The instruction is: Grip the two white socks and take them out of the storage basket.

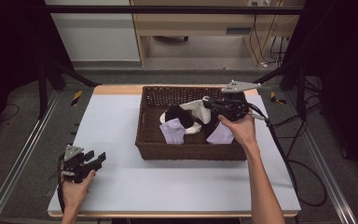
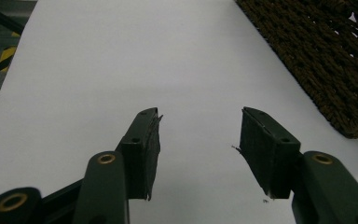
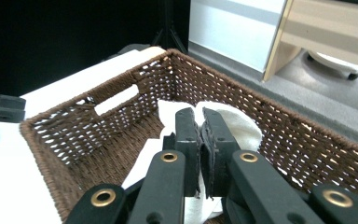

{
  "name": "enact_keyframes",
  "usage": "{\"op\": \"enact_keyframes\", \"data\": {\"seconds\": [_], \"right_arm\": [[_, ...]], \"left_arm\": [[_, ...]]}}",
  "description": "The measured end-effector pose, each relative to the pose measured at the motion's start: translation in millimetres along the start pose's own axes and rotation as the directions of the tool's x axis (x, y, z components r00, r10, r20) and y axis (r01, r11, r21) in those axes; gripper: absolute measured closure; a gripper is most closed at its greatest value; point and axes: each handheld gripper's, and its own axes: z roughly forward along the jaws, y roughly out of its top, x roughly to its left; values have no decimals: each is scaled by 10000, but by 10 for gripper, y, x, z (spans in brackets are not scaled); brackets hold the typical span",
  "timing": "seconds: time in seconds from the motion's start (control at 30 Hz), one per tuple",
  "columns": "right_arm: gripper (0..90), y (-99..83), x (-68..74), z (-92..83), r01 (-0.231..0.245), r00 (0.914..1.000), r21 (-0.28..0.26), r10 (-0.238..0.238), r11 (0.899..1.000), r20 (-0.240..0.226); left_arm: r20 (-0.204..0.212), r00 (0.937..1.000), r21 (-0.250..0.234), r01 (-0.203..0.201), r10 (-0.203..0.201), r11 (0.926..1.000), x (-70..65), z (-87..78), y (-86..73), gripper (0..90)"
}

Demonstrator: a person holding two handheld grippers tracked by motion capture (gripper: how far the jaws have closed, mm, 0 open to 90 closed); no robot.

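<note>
Wicker basket (image 1: 186,151) on the white tabletop (image 1: 121,140), my right gripper (image 1: 208,103) lifting a white cloth (image 1: 198,111) out of it.

Right now my right gripper's jaws are pressed together, pinching that white cloth (image 3: 242,126) just above the basket (image 3: 74,126); in the high view it sits at about two o'clock from table centre. Below it in the basket lie dark and lilac pieces (image 1: 172,131) of fabric. My left gripper (image 1: 94,161) rests at eight o'clock near the table edge, jaws spread over bare white surface (image 2: 98,70) with nothing between them. I can read no lettering or brand anywhere. Around the table: grey floor (image 1: 23,116), yellow-black hazard tape (image 1: 76,97), a pale wooden desk (image 1: 205,23) at twelve o'clock, cables (image 1: 303,172) trailing at three.
</note>
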Motion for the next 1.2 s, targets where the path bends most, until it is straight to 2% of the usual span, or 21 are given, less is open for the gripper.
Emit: {"op": "enact_keyframes", "data": {"seconds": [0.43, 0.57, 0.83, 0.97, 1.07, 1.2], "right_arm": [[865, -4, 237, -301, 548, 9977, -606, -571, 9967, -374], [864, -23, 380, -422, 791, 9936, -924, -859, 9926, -729], [864, -67, 559, -579, 1102, 9844, -1255, -1257, 9860, -1232], [864, -96, 603, -601, 1172, 9814, -1266, -1343, 9850, -1370], [864, -171, 671, -618, 1215, 9747, -1320, -1434, 9838, -1716], [864, -255, 702, -604, 1255, 9705, -1205, -1471, 9847, -1911]], "left_arm": [[-42, 10000, -1, -22, 22, 10000, -10, -4, 0, 464], [-68, 10000, -4, -7, 7, 10000, -9, -4, 0, 464], [-92, 10000, 3, -26, 26, 10000, -13, -3, -1, 465], [-98, 9999, 4, -24, 24, 10000, -11, -2, 0, 465], [-116, 9999, 12, -9, 9, 10000, -6, -4, -2, 465], [-125, 9999, 14, -7, 7, 10000, -5, -1, -2, 465]]}}
